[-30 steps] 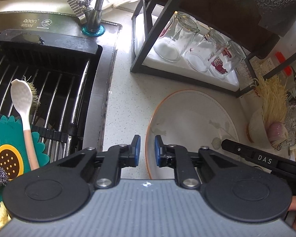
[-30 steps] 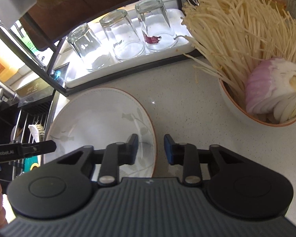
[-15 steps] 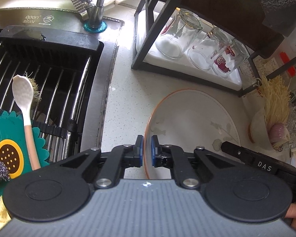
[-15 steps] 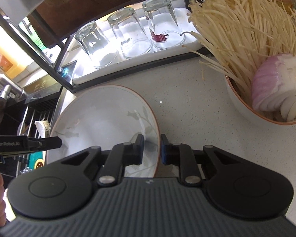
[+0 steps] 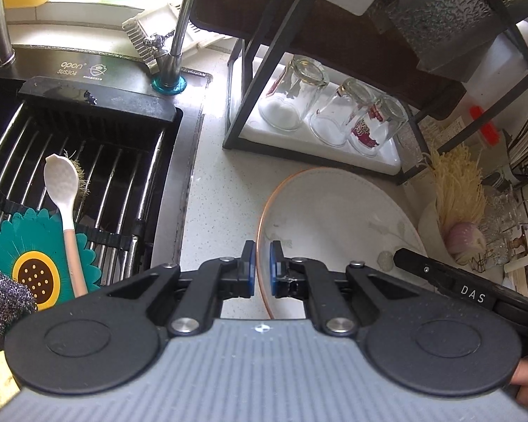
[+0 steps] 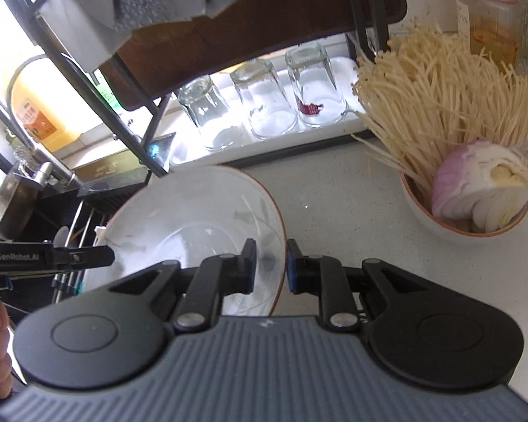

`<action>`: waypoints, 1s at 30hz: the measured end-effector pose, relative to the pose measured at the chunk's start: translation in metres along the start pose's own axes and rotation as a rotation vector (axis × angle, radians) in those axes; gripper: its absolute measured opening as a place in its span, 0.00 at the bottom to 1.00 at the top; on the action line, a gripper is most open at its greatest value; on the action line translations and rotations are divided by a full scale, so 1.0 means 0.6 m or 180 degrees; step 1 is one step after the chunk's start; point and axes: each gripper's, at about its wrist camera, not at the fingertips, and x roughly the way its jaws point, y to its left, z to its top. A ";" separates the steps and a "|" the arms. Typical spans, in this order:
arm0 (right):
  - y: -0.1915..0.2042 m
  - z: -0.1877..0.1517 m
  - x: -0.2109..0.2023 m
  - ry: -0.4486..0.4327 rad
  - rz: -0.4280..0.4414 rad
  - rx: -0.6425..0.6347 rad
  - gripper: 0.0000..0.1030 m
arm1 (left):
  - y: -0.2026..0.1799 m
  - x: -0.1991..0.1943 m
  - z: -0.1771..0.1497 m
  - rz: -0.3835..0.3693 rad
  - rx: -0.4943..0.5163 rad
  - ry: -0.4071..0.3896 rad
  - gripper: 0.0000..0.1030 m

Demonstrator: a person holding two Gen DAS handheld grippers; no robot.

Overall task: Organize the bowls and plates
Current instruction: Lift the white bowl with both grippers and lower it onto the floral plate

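A white plate (image 5: 334, 211) with an orange rim and a faint leaf print is held just above the speckled counter by both grippers. My left gripper (image 5: 262, 267) is shut on its left rim, which passes between the blue pads. On the opposite side, my right gripper (image 6: 271, 267) is shut on the plate (image 6: 193, 211) at its right rim. One black finger (image 5: 426, 267) of the right gripper shows at the plate's far edge in the left wrist view. A white bowl (image 6: 468, 225) of enoki mushrooms and a cut onion stands to the right.
A black shelf rack (image 5: 257, 81) stands just behind the plate, with three upturned glasses (image 5: 334, 119) on a white tray. At the left, a sink (image 5: 88, 161) with a wire rack holds a white spoon (image 5: 63, 190), a sunflower mat and a scourer. A faucet (image 5: 179, 35) rises behind it.
Both grippers closed on the plate's opposite rims. They then rose together with the plate, so the counter and sink look farther away.
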 end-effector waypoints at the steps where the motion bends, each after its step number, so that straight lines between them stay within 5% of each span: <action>1: 0.001 -0.002 -0.010 -0.0034 0.0012 0.0016 0.20 | -0.003 -0.006 -0.003 -0.0007 0.0005 -0.0011 0.08; 30: -0.081 -0.131 -0.224 -0.0280 -0.0128 0.0085 0.20 | -0.162 -0.109 -0.185 -0.0232 0.0322 -0.0068 0.08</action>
